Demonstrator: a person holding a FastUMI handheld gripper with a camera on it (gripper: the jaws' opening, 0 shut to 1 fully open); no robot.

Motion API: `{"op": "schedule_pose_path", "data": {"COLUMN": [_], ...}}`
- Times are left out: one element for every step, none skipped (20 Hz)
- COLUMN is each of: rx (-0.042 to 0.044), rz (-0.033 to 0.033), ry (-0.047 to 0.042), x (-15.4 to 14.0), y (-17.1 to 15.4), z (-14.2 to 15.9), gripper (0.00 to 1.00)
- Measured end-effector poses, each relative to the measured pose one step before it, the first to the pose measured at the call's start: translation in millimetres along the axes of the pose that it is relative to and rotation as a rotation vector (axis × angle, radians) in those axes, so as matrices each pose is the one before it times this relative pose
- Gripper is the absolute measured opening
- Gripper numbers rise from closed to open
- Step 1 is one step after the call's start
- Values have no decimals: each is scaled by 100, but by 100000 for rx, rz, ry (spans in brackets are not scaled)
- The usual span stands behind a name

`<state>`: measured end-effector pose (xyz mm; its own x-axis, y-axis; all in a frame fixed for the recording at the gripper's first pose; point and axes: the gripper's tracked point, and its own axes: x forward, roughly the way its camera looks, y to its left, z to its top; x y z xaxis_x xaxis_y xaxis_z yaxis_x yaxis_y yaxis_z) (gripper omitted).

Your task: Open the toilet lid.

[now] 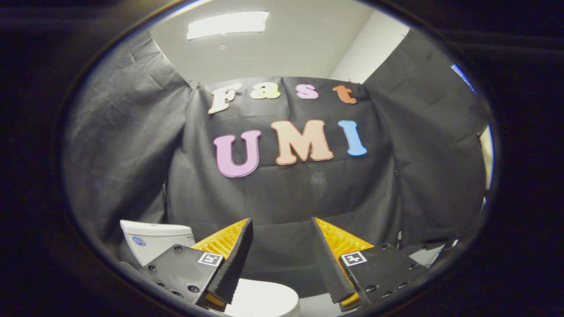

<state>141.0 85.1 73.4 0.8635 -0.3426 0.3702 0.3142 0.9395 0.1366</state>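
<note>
The gripper (282,229) is held level in the air with its two fingers spread wide, nothing between them but open space. Directly below the gap, and a little towards the left finger (233,255), sits the smooth white rounded plastic toilet lid (264,299). It looks closed and lying flat, though only a curved portion of its top is visible beneath the fingertips. Its long axis appears to run from front to back, away towards the tank, but the angle is too shallow to be sure.

Behind the left finger and further back stands the white glazed ceramic toilet tank (152,240), its flat cover at about the height of the finger's base. The lid therefore lies below and slightly left of the fingers. I judge that the next move calls for a clear drop and a downward tilt before either finger can catch the lid's front edge, which is hidden here.

No open container is visible, and the bowl is covered. Beyond everything hangs the creased black cloth wall (286,198), with a pale ceiling and a bright rectangular light panel (227,24) above.
</note>
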Motion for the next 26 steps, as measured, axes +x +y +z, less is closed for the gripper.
{"op": "schedule_pose_path", "data": {"rx": [1862, 1937, 2194, 2307, 2133, 1574, 1261, 1100, 1891, 2124, 1919, 1638, 2018, 3111, 5115, 4736, 4118, 3361, 2887, 2526, 1765, 1280, 1844, 2170, 2832, 3759], "rz": [-3081, -2819, -3362, -3266, -2649, -3262, -4397, -4768, -4413, -3501, -3279, -3558, -3109, 335, 2153, 1299, -507, -964, -731, -742, -361, -631, -782, -1151, -1414, -1243], "ry": [-405, -801, -781, -316, -343, 85, 578, 1259, 1353, 1941, 2427, 2757, 2297, 2041, 1240, 945, 1022, 1214, 1459, 1953, 2237, 2230, 2466, 1884, 1403, 1129], "x": [-286, -264, -173, -287, -315, -398, -199, -203, -308, -303, -140, -102, -305, -171, -418, -393, 4, -146, -310, -415, -339, -359, -220, -188, -248, -148], "y": [-40, -80, -241, -360, -300, -452, -806, -831, -700, -601, -484, -692, -547, 78, 553, 734, -224, -408, -325, -259, -199, -241, -381, -399, -467, -419], "z": [-28, -161, -95, -220, -265, -451, -677, -698, -836, -966, -1348, -1315, -1289, -1104, -876, -960, -1088, -1089, -1327, -1221, -1268, -1339, -1173, -1041, -942, -842], "gripper": [81, 79, 77, 75, 74, 74, 74, 74, 74, 74, 74, 74, 74, 74, 75, 77, 78, 79, 83, 86, 88, 90, 92, 94, 95, 96]}}
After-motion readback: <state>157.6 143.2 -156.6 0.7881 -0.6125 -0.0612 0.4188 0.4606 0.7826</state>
